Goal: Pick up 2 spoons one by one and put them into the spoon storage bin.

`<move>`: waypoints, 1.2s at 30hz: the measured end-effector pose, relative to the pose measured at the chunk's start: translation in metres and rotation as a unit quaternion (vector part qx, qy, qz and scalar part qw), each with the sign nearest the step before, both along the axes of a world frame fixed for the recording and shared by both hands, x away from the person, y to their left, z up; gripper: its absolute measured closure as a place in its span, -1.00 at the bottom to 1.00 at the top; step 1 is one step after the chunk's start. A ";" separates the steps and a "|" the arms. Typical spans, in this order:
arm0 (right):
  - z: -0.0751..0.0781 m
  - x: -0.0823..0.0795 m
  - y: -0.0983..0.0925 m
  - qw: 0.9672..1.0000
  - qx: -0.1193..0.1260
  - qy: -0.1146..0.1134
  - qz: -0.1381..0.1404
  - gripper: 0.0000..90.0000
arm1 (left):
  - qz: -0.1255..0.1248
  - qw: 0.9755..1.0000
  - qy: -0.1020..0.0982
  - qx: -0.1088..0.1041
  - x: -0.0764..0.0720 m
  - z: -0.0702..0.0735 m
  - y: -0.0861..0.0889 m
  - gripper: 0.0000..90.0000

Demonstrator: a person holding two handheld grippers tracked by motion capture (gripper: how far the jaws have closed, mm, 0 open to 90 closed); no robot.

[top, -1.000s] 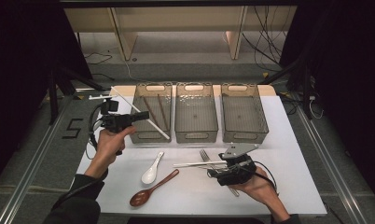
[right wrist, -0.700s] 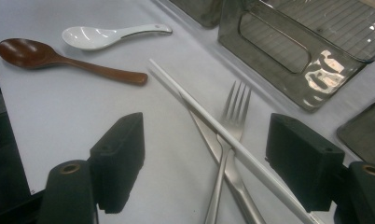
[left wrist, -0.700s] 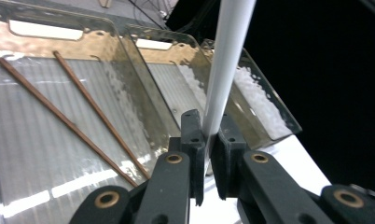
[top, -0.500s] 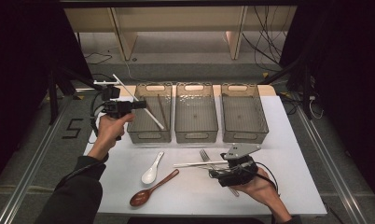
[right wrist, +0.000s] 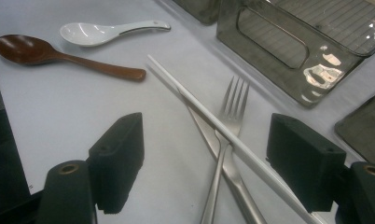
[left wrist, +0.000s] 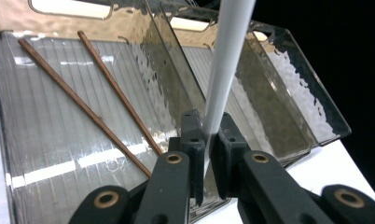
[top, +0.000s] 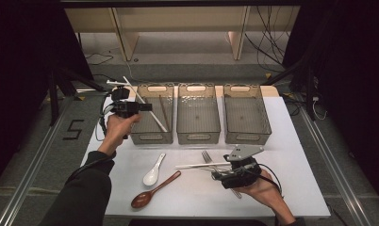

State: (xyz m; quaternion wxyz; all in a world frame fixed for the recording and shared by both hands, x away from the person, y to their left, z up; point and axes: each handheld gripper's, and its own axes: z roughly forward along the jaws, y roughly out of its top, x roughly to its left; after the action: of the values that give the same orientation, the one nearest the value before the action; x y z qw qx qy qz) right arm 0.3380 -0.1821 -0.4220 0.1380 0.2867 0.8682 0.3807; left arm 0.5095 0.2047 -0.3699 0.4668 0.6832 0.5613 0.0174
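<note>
My left gripper [top: 147,108] hovers over the left clear bin [top: 152,137], shut on a white chopstick [top: 155,117] that slants across the bin's near left part. In the left gripper view the jaws pinch that chopstick [left wrist: 225,70] at its lower part, above two brown chopsticks [left wrist: 83,105] lying in the bin. My right gripper [top: 216,174] rests low at the front right of the table, open. Between its jaws [right wrist: 209,151] lie a second white chopstick [right wrist: 213,123] and a metal fork [right wrist: 232,100], neither touched by the pads.
A middle bin [top: 198,136] and a right bin [top: 247,137] stand in a row beside the left one. A white ceramic spoon [top: 152,172] and a brown wooden spoon [top: 152,191] lie on the white table at the front. A second metal handle [right wrist: 206,133] crosses under the fork.
My left hand has carried the white chopstick farther back over the left bin. The right hand and the utensils on the table have stayed still.
</note>
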 end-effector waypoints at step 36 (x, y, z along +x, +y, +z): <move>0.000 0.000 0.000 1.000 0.000 0.001 0.004 -0.37 | -0.003 0.995 0.070 0.065 0.021 -0.026 -0.024 0.45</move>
State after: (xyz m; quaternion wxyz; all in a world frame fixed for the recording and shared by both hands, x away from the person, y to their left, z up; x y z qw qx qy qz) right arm 0.3378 -0.1819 -0.4218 0.1360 0.2838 0.8692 0.3814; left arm 0.5309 0.1810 -0.3958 0.3809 0.7134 0.5882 0.0045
